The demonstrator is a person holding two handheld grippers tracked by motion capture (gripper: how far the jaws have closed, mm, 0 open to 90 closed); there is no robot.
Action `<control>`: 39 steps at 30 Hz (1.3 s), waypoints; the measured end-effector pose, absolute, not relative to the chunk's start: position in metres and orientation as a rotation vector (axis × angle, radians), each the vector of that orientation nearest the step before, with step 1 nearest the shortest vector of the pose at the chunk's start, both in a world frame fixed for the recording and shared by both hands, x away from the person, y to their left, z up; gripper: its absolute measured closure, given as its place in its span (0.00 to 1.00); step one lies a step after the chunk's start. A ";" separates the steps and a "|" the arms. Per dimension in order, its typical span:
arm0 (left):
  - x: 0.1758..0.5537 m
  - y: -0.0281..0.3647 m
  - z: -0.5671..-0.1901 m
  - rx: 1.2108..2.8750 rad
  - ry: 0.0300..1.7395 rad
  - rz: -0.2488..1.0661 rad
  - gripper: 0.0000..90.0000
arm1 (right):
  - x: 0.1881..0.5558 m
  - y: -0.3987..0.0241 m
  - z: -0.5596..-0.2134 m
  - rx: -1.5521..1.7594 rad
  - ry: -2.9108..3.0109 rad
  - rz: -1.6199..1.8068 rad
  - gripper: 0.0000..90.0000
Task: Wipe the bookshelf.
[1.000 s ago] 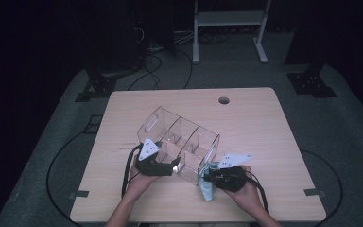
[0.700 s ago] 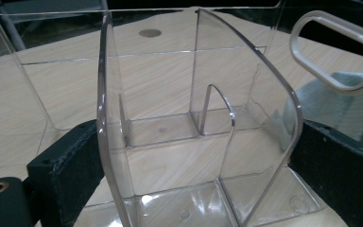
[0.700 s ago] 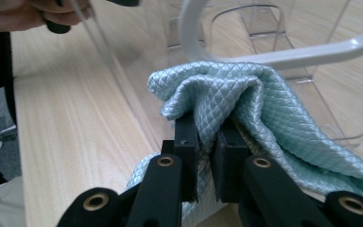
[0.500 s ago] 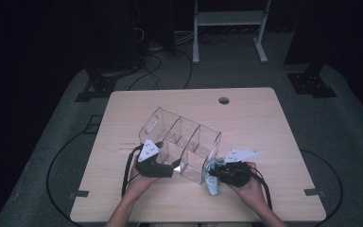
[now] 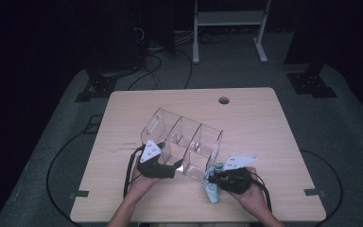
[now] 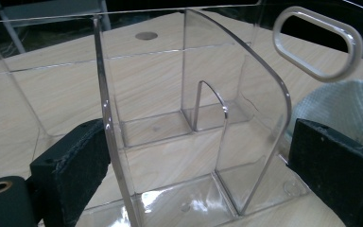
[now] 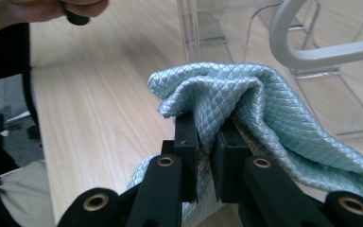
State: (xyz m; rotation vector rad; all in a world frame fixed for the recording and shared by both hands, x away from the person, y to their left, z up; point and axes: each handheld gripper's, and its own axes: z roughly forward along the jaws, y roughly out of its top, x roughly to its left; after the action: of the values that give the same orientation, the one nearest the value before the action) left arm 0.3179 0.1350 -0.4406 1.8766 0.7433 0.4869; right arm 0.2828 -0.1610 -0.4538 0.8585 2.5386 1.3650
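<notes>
A clear acrylic organizer (image 5: 182,142) with three compartments sits tilted at the table's middle. My left gripper (image 5: 177,164) holds its near end. In the left gripper view the organizer (image 6: 184,118) stands between the black pads (image 6: 75,163), one against the outer wall and one against a curved divider. My right gripper (image 5: 213,177), at the organizer's right end, is shut on a pale teal quilted cloth (image 5: 212,193) that hangs down to the table. In the right gripper view the cloth (image 7: 246,94) is bunched between my right gripper's (image 7: 208,142) closed jaws, with the organizer (image 7: 217,23) just behind it.
The wooden table (image 5: 264,123) has a round cable hole (image 5: 224,100) at its far edge. Cables trail from both grippers over the near edge. Beyond the table stand a white frame (image 5: 229,21) and dark stand feet (image 5: 312,82) on grey floor.
The right hand with the cloth has shifted slightly beside the organizer's right end. The left gripper and the organizer have stayed put.
</notes>
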 end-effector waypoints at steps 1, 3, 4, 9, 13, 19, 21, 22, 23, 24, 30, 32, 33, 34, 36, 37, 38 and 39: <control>0.317 0.132 -0.441 1.881 0.739 0.487 0.06 | 0.283 -0.164 -0.454 0.867 2.535 1.363 0.91; 0.316 0.129 -0.441 1.886 0.726 0.481 0.06 | 0.284 -0.170 -0.453 0.881 2.528 1.356 0.91; 0.315 0.127 -0.441 1.888 0.719 0.477 0.06 | 0.284 -0.174 -0.453 0.889 2.523 1.351 0.91; 0.310 0.114 -0.441 1.906 0.674 0.455 0.06 | 0.286 -0.196 -0.454 0.952 2.479 1.334 0.91; 0.308 0.107 -0.441 1.918 0.641 0.439 0.06 | 0.288 -0.209 -0.455 1.006 2.444 1.339 0.91; 0.309 0.117 -0.433 1.895 0.634 0.440 0.08 | 0.287 -0.215 -0.454 1.040 2.409 1.376 0.91; 0.308 0.123 -0.428 1.880 0.634 0.445 0.08 | 0.285 -0.213 -0.453 1.031 2.407 1.364 0.91; 0.308 0.125 -0.427 1.875 0.633 0.442 0.08 | 0.285 -0.212 -0.453 1.028 2.406 1.363 0.91; 0.307 0.128 -0.423 1.866 0.627 0.441 0.08 | 0.285 -0.212 -0.453 1.028 2.407 1.365 0.91; 0.306 0.129 -0.421 1.860 0.626 0.441 0.08 | 0.285 -0.212 -0.453 1.029 2.406 1.360 0.91; 0.302 0.142 -0.403 1.823 0.603 0.485 0.08 | 0.282 -0.208 -0.452 1.007 2.410 1.340 0.91; 0.301 0.146 -0.399 1.818 0.597 0.506 0.08 | 0.282 -0.207 -0.451 1.006 2.412 1.332 0.91; 0.301 0.150 -0.396 1.813 0.597 0.511 0.08 | 0.282 -0.207 -0.451 1.006 2.413 1.332 0.91; 0.301 0.151 -0.395 1.805 0.604 0.511 0.08 | 0.281 -0.207 -0.451 1.008 2.412 1.335 0.91; 0.302 0.157 -0.394 1.801 0.613 0.518 0.08 | 0.280 -0.208 -0.450 1.007 2.409 1.344 0.91; 0.303 0.159 -0.393 1.797 0.620 0.528 0.08 | 0.279 -0.208 -0.450 1.004 2.410 1.346 0.91; 0.303 0.161 -0.393 1.794 0.623 0.530 0.08 | 0.278 -0.207 -0.449 0.999 2.409 1.345 0.91; 0.304 0.164 -0.393 1.793 0.628 0.533 0.08 | 0.277 -0.207 -0.448 0.998 2.411 1.342 0.91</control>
State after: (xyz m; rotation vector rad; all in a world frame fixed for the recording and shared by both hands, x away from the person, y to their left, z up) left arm 0.3040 0.1636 -0.3932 1.7932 0.6276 0.5331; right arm 0.2768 -0.2070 -0.4484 0.9979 2.4112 1.3421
